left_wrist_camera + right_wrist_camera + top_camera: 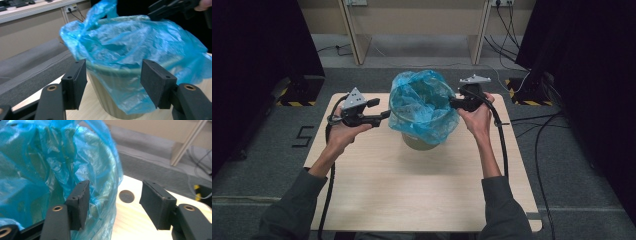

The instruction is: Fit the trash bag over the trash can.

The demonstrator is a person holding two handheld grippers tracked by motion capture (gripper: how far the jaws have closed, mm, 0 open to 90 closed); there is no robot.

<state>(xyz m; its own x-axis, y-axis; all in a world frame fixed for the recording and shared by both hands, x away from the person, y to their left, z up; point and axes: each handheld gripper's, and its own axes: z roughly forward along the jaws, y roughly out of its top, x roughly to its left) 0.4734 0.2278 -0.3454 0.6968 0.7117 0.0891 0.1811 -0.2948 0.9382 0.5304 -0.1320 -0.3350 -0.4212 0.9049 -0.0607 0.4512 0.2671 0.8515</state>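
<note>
The left gripper (113,82) gapes before the bin (117,100); the right gripper (112,205) gapes astride the blue bag (50,165), exposing a tabletop (135,220) hole (126,196).

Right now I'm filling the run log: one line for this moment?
left tool: open, beside bag | right tool: open at bag rim | blue bag: lining bin

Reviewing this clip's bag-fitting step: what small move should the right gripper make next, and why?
Probably close the right gripper on the blue bag where it drapes over the bin rim. Its jaws stand open with the film's edge between them, unpinched, and the bag bunches loosely above the rim.
</note>
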